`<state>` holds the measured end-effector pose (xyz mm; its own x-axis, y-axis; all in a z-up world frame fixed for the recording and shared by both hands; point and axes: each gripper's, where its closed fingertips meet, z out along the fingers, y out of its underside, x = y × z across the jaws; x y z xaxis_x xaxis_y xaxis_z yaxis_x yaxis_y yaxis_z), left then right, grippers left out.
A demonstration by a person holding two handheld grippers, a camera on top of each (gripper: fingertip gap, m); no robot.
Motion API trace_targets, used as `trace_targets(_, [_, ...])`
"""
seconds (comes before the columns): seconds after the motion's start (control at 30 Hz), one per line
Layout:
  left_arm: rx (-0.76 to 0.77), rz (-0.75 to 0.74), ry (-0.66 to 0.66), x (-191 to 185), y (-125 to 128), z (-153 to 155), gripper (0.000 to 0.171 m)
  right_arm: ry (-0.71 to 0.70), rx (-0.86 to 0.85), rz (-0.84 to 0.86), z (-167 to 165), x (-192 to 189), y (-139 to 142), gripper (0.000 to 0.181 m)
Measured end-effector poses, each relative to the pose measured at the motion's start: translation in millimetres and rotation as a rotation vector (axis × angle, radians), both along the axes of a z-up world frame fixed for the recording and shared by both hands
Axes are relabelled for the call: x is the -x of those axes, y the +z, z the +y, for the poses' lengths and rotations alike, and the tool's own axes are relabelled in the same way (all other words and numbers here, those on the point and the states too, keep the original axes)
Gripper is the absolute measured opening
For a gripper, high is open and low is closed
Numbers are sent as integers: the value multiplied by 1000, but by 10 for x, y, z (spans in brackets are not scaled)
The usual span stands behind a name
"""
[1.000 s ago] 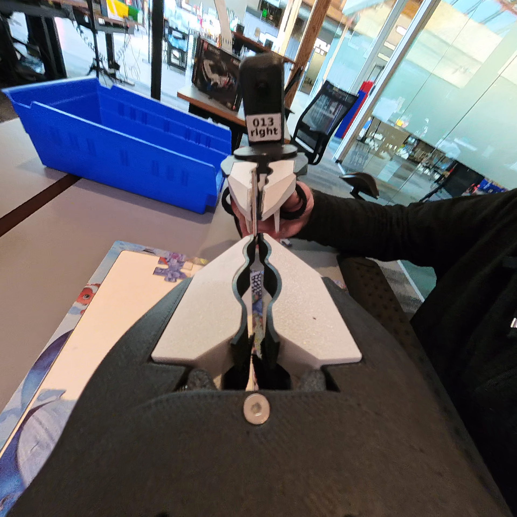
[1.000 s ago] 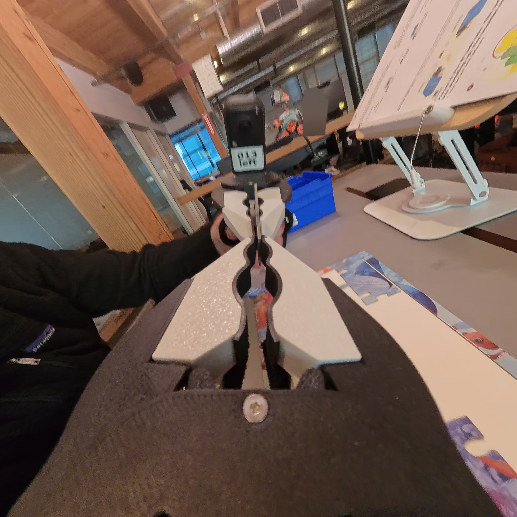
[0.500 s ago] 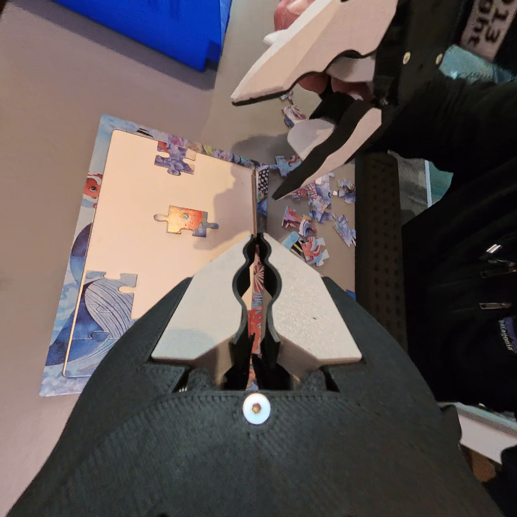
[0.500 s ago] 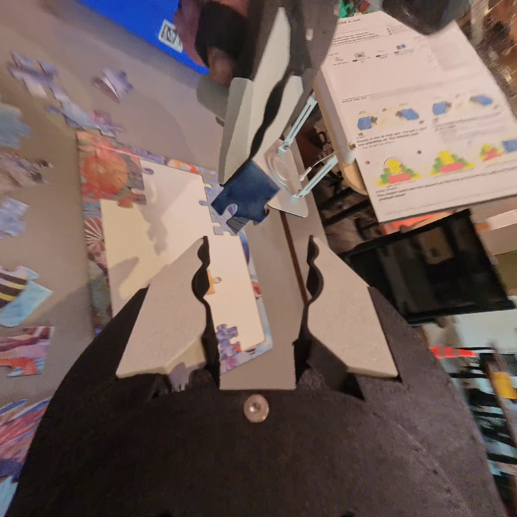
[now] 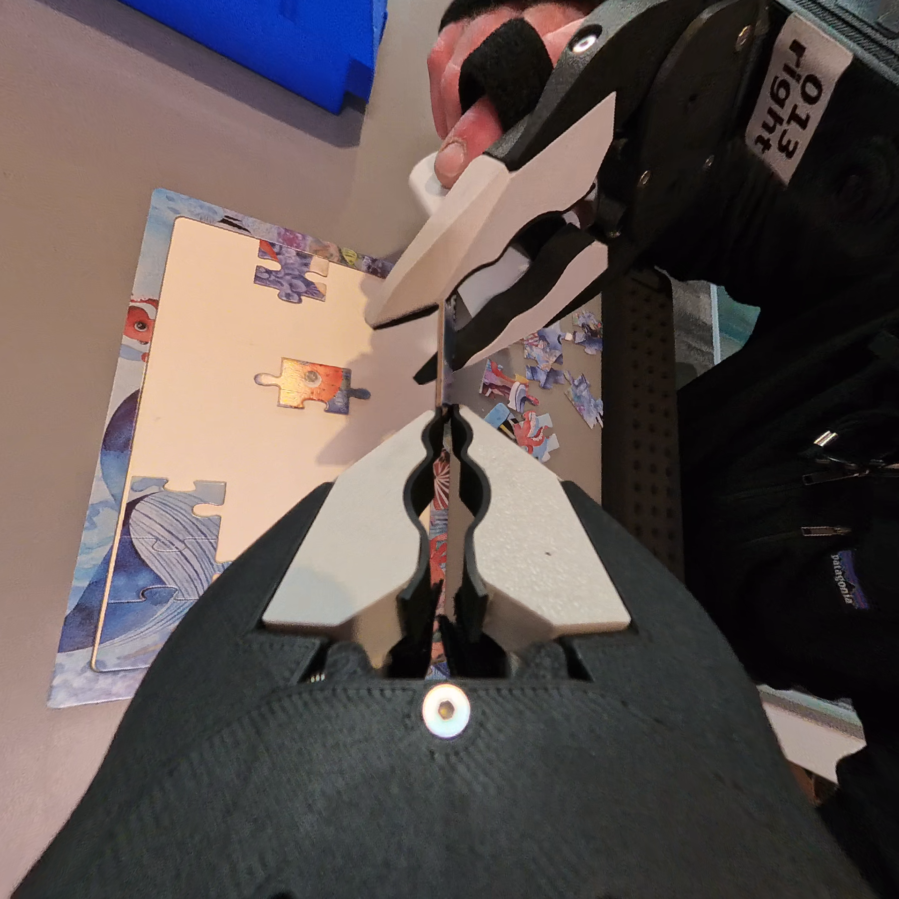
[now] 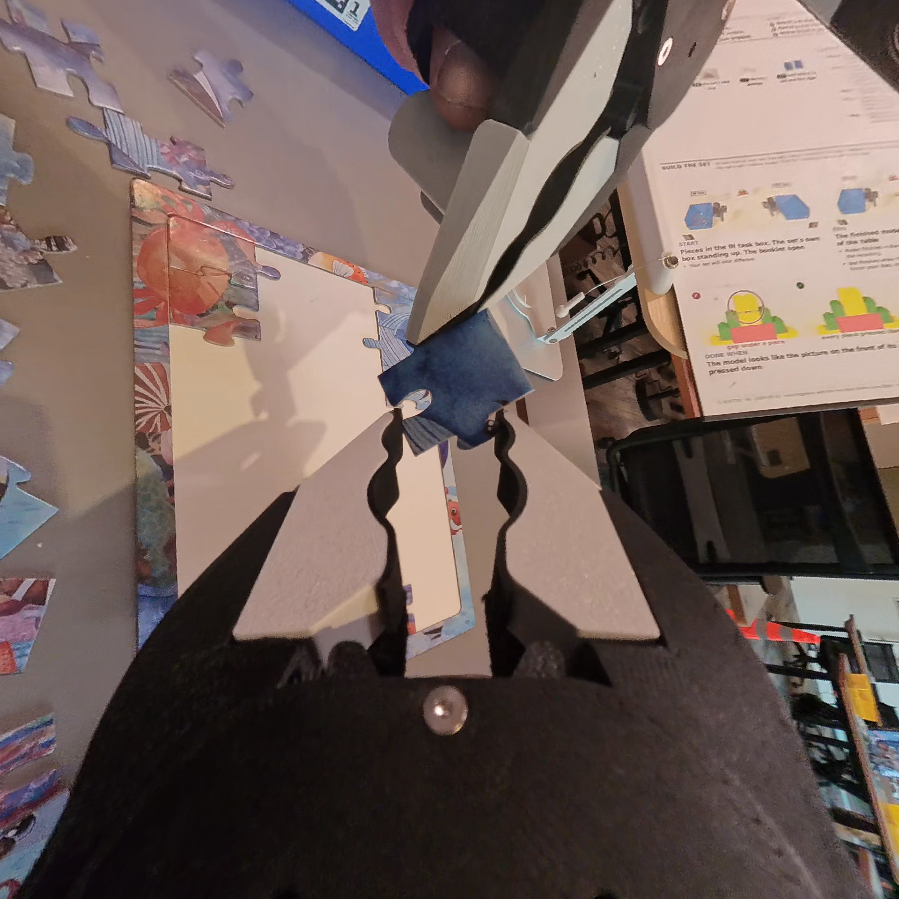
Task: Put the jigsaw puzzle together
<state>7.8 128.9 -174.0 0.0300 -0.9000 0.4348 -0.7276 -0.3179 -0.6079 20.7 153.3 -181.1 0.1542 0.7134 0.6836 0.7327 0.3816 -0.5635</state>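
Observation:
My left gripper [image 5: 445,411] is shut on a dark blue puzzle piece [image 6: 457,379]. In the left wrist view the piece [image 5: 440,355] shows edge-on, sticking out past my fingertips. It hangs above the puzzle board [image 5: 219,389], which holds an orange piece [image 5: 314,384], a purple piece [image 5: 289,277] and striped blue pieces [image 5: 170,535]. My right gripper [image 6: 447,418] is open, with the piece's lower end between its fingertips [image 6: 396,418]. In the left wrist view the right gripper [image 5: 396,350] straddles the piece's far end. The left gripper [image 6: 452,321] shows above the piece in the right wrist view.
Loose pieces [image 5: 535,389] lie on the table to the right of the board, and more [image 6: 136,146] show in the right wrist view. A blue bin [image 5: 292,39] stands behind the board. A stand with an instruction sheet [image 6: 778,243] is nearby. A person's black sleeve [image 5: 778,438] fills the right side. Less than 4 cm separates the two grippers' tips.
Both grippers tipped down from facing each other to above the board. The right gripper opened wide, then narrowed around the piece's end. The left gripper kept the piece.

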Motion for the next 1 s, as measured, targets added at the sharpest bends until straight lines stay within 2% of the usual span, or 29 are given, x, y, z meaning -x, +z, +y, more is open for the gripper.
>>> trace_targets(0.17, [-45,-43,126,148,32,223,20,-58,91,24,117,-39,-83,36])
trace_targets(0.3, [-186,-11,294,461,-62,505,14,-134,254,18,262,-31,-307,36])
trace_targets(0.4, [-297,82,402,759,-286,712,11,-192,394,-19,358,3,-556,35])
trace_targets(0.53, [-328,161,478,1007,-558,897,15,-255,545,-55,443,72,-814,35])
trace_targets(0.73, [-358,295,478,1101,-885,1066,28,-348,664,-121,574,148,-1039,36])
trace_targets(0.87, [-335,325,464,1102,-1010,1102,33,-401,747,-134,646,194,-1136,36])
trace_targets(1.0, [-301,309,482,1098,-1095,1121,31,-460,800,-148,723,177,-1239,36])
